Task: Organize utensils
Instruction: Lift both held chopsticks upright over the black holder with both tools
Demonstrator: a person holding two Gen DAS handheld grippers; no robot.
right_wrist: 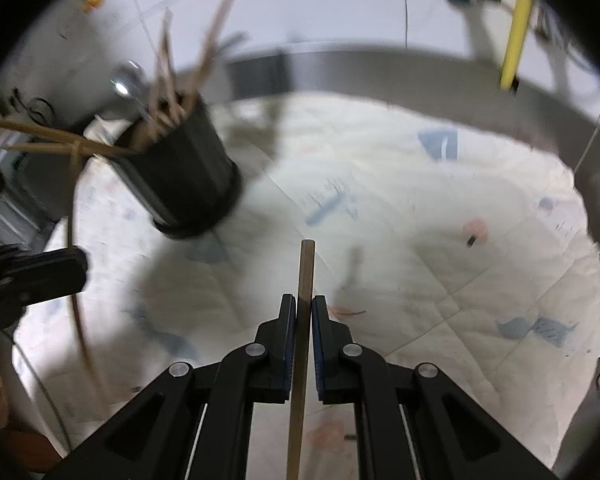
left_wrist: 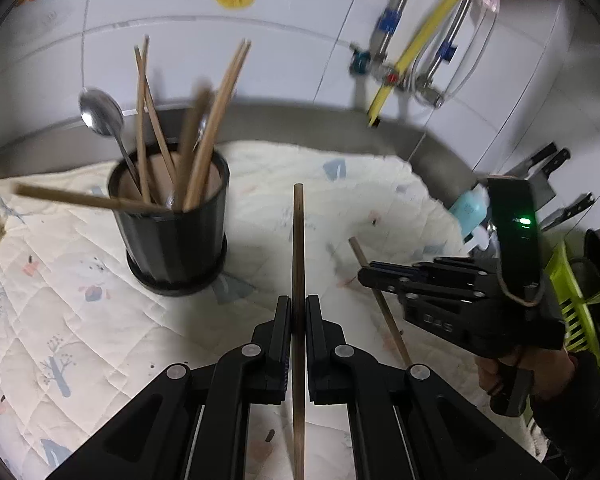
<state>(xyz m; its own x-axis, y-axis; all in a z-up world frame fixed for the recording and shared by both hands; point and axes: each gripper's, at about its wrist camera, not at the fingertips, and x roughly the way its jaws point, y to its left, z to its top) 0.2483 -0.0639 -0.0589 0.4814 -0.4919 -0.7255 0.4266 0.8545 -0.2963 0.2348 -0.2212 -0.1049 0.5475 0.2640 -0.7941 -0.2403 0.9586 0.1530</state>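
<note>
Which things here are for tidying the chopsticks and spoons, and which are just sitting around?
For the job:
- left gripper, shut on a chopstick
- right gripper, shut on another chopstick
- black utensil holder, with chopsticks and a spoon in it

Just lying about:
- quilted cloth
- knives
- yellow hose
- blue bottle

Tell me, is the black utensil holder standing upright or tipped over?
Upright. The black utensil holder stands on its base on the quilted cloth, mouth upward, with chopsticks and a spoon leaning out of it.
</note>
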